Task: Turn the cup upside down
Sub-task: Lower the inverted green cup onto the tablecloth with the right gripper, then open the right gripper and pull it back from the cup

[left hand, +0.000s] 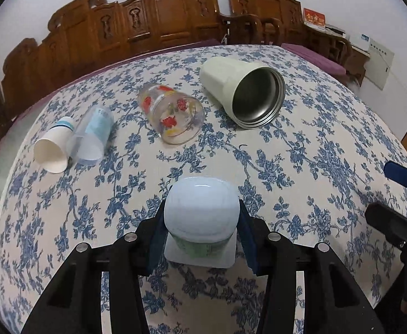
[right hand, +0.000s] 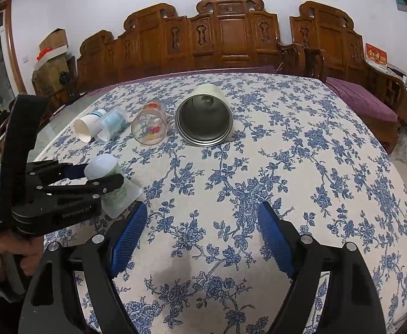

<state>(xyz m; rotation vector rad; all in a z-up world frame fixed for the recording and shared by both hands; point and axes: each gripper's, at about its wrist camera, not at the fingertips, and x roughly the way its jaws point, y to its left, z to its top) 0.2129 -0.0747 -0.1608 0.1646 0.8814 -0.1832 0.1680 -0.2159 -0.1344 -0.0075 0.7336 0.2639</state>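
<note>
My left gripper (left hand: 202, 222) is shut on a white plastic cup with a green label (left hand: 200, 208). The cup stands upside down, base up, with its square rim on the floral tablecloth (left hand: 300, 144). It also shows in the right wrist view (right hand: 111, 178), held by the left gripper (right hand: 92, 175). My right gripper (right hand: 200, 239) is open and empty above bare cloth near the front edge; part of it shows at the right in the left wrist view (left hand: 395, 203).
Several cups lie on their sides farther back: a paper cup (left hand: 54, 147), a clear plastic cup (left hand: 92, 139), a flower-printed glass (left hand: 172, 117) and a cream steel-lined mug (left hand: 242, 91). Carved wooden chairs (left hand: 153, 19) stand behind the table.
</note>
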